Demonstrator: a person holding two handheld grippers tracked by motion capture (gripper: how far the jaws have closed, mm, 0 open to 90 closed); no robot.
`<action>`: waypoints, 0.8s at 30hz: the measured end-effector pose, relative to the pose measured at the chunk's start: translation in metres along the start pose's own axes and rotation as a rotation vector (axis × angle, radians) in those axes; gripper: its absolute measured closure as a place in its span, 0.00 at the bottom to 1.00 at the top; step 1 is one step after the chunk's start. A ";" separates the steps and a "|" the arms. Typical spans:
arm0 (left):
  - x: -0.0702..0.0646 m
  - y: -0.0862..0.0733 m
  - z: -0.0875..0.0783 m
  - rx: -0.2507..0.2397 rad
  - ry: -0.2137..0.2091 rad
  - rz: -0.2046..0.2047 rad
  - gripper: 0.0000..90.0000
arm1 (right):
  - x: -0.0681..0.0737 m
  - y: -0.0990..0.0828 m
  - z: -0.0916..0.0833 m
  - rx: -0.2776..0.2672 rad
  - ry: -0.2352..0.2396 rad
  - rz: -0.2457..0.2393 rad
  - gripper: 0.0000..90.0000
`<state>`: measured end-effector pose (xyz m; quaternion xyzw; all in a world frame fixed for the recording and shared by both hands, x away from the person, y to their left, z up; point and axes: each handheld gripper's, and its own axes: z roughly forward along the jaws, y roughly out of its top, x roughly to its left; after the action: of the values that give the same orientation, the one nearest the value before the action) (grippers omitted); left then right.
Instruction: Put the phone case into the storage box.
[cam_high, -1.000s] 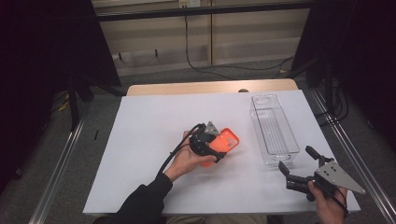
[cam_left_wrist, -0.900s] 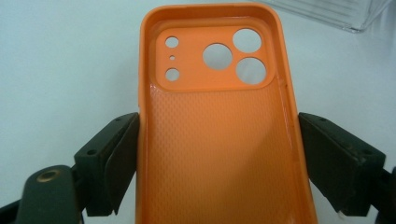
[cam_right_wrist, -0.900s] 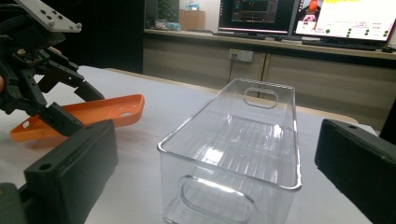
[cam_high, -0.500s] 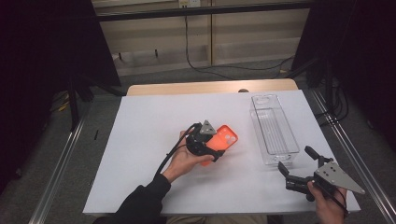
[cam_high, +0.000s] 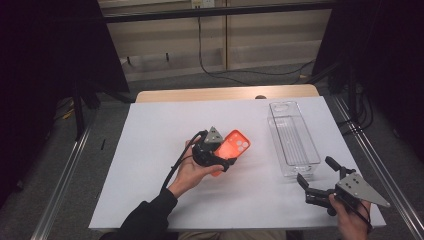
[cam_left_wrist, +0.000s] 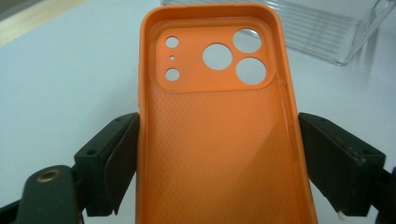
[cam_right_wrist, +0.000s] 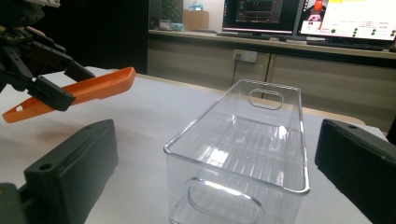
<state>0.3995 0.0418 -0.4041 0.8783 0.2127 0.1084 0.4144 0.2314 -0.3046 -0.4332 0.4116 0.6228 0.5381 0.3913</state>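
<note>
Left gripper (cam_high: 225, 162) fingers were clamped across the orange case (cam_high: 232, 148), held above the counter (cam_high: 150, 150); its long axis pointed toward two o'clock, bin (cam_high: 292, 142) at three. Right gripper (cam_high: 316, 176) fingers stood apart, empty.

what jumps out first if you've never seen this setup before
The bright orange phone case grabs the eye first: it sits near the middle of the white table, clamped by its long sides in the left tool, hollow side and camera cut-outs facing that tool's camera. Next is the clear plastic bin, empty, on the table's right side. The right tool hovers open just in front of the bin's near end.
</note>
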 end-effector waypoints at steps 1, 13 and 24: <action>-0.001 0.001 -0.003 -0.012 0.004 0.000 0.18 | 0.000 0.000 0.000 0.003 0.002 0.001 0.00; 0.000 -0.011 -0.019 -0.017 0.017 -0.010 0.18 | 0.006 0.004 0.007 0.013 0.020 0.006 0.00; -0.008 -0.017 -0.032 -0.046 0.042 -0.003 0.18 | 0.017 0.014 0.019 -0.004 0.050 -0.001 0.00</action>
<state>0.3757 0.0698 -0.3970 0.8656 0.2202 0.1311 0.4301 0.2444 -0.2809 -0.4225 0.3971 0.6316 0.5492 0.3767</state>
